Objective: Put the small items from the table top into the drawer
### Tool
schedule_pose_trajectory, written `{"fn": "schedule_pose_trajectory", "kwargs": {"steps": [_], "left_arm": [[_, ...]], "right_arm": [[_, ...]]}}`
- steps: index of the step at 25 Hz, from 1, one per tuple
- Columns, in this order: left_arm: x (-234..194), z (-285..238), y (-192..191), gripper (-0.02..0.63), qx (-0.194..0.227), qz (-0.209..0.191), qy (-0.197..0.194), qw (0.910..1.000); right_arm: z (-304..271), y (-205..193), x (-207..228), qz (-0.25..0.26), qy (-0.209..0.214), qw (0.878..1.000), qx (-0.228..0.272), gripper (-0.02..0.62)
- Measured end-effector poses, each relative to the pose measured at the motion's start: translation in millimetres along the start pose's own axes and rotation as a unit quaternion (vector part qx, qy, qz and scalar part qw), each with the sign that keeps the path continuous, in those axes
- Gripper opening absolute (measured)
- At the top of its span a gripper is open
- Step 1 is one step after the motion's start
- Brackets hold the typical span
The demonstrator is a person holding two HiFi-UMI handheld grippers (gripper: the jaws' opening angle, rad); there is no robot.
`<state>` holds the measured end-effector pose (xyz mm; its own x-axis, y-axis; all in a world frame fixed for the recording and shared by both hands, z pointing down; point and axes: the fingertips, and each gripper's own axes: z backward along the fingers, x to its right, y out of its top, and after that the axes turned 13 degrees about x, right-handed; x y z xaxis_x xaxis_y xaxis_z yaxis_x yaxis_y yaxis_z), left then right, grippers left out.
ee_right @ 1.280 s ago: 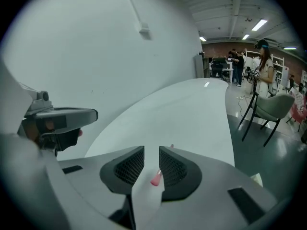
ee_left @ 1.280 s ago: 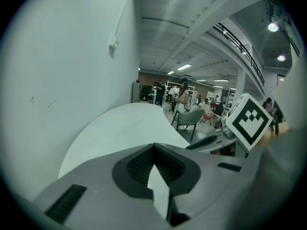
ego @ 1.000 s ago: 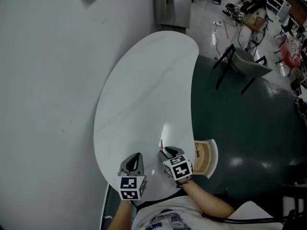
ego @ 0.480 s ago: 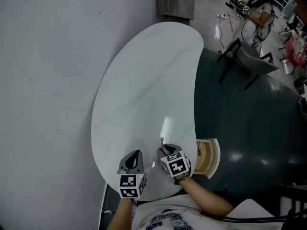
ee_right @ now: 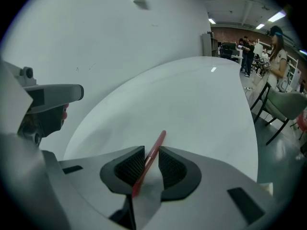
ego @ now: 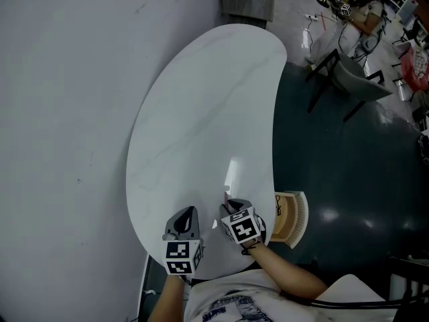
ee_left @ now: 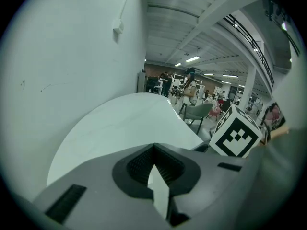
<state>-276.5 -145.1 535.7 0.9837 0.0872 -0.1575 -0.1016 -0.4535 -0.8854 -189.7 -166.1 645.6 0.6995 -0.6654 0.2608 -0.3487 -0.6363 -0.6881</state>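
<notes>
A thin red pen (ee_right: 156,144) stands slanted between the pads of my right gripper (ee_right: 150,153), which is shut on it. In the head view its tip (ego: 226,199) pokes out past the right gripper (ego: 228,208), just over the near end of the white table (ego: 208,113). My left gripper (ego: 189,215) hovers beside it on the left. Its jaws (ee_left: 153,147) are shut with nothing between them. The wooden drawer (ego: 289,217) stands open at the table's right edge, just right of the right gripper. What lies inside it cannot be made out.
A grey wall runs along the table's left side. Dark floor lies to the right, where a grey chair (ego: 350,79) stands. A person (ego: 365,15) sits farther back among cluttered gear.
The right gripper has sunk a little toward the table top, still holding the red pen. The left gripper has barely shifted.
</notes>
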Motion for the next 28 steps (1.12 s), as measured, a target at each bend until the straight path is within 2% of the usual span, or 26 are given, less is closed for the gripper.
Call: {"fn": "schedule_pose_trajectory", "kwargs": {"steps": [8,15,21,28], "left_arm": [[-1,6,-1,0.020,0.001,0.004,0.004,1.0000],[-1,10,0,0.020,-0.002,0.003,0.000,1.0000],[2,21,0,0.020,0.001,-0.006,-0.010,0.9999],[10,41,2,0.020,0.011,-0.014,-0.028,0.9995]], "right_arm": [[3,-1,-1,0.012,-0.005,1.000,-0.012,0.095],[2,0,3,0.005,-0.016,1.000,-0.002,0.079],[12,-13,5,-0.027,-0.026,0.999,-0.008,0.061],[35,-21,-5,-0.035,-0.045,0.998,0.010,0.060]]}}
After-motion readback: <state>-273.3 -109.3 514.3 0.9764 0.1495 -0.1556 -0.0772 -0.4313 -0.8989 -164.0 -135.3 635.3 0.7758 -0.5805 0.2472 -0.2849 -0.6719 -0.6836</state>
